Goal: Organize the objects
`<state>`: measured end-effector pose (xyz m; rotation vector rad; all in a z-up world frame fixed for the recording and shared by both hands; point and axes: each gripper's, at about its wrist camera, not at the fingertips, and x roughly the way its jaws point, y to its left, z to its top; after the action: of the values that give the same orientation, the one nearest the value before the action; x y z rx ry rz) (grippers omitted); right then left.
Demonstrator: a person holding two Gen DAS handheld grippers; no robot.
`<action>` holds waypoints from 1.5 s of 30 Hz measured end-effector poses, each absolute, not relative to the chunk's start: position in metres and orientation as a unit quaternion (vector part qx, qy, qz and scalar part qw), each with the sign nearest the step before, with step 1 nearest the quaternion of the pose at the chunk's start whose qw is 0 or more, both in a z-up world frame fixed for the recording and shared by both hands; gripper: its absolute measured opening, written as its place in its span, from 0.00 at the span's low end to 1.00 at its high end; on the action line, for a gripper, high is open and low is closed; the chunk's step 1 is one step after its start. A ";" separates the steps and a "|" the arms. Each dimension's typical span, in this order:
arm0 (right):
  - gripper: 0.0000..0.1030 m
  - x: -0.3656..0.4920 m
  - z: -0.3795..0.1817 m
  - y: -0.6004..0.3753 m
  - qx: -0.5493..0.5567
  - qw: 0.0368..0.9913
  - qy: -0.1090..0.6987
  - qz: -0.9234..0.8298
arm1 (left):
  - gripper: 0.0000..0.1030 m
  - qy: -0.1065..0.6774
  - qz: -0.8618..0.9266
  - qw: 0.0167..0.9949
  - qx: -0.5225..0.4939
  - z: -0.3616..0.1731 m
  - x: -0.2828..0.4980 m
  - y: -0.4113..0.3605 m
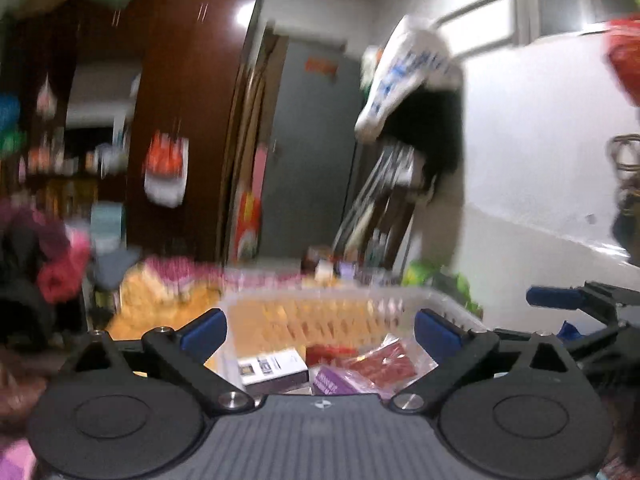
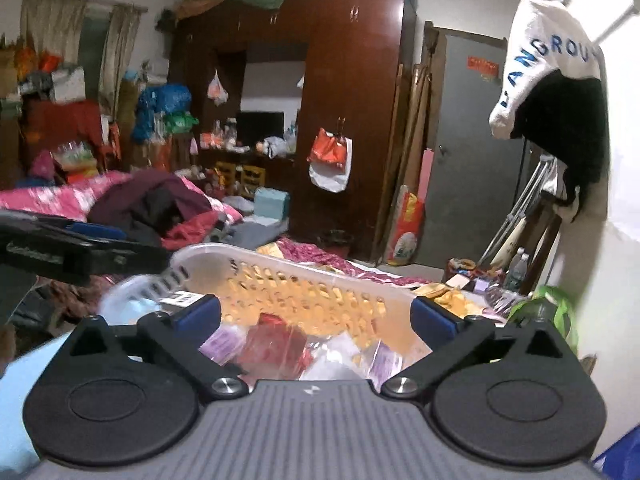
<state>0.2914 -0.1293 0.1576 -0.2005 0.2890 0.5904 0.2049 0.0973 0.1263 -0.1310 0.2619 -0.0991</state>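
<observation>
— Tools first: my left tool [image 1: 320, 330] has its jaws spread wide with nothing between them, and my right tool [image 2: 316, 314] is just the same — apart and empty. Both hover above the white slotted basket [image 2: 280, 258].

— And the things you're sorting?

— Already in the basket, as far as I can see. A white box [image 1: 272, 368], a purple box [image 1: 332, 384] and a clear bag of red contents [image 1: 384, 364] lie packed close together at the bottom. From the right wrist view I also see a red packet [image 2: 276, 340] and loose clear bags beside it.

— What could go wrong from here?

— Mostly the bags. I'd judge them slippery and floppy, so if I close on a loose corner the plastic may slide out or drag its neighbours up with it. My two tools are also near each other — the right one shows at the edge of the left view — so reaching in together risks a knock. And the left view is smeared with motion, which makes aiming chancy.

— What is the basket standing on?

— A bed, I think, with a patterned pink and yellow cover [image 2: 320, 254], soft enough that a push on the rim could tip the basket. Around it the bedroom is crowded: a dark wooden wardrobe [image 2: 348, 80], a grey door [image 2: 472, 160], heaped clothes [image 2: 152, 204], and a white garment [image 2: 540, 60] hanging by the wall.
</observation>
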 end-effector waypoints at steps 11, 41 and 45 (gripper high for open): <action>1.00 0.230 0.135 -0.179 -0.085 0.959 0.175 0.204 | 1.00 0.154 -0.060 0.986 -0.034 0.104 0.139 0.072; 1.00 0.234 0.129 -0.192 -0.036 0.952 0.208 0.221 | 1.00 0.203 -0.039 0.978 -0.009 0.101 0.152 0.040; 1.00 0.231 0.131 -0.192 -0.031 0.952 0.205 0.224 | 1.00 0.204 -0.038 0.978 -0.007 0.100 0.154 0.039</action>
<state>0.2308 -0.1919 0.1308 -0.0636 0.4172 0.4558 0.1536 0.0389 0.0997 -0.0131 0.4104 -0.0759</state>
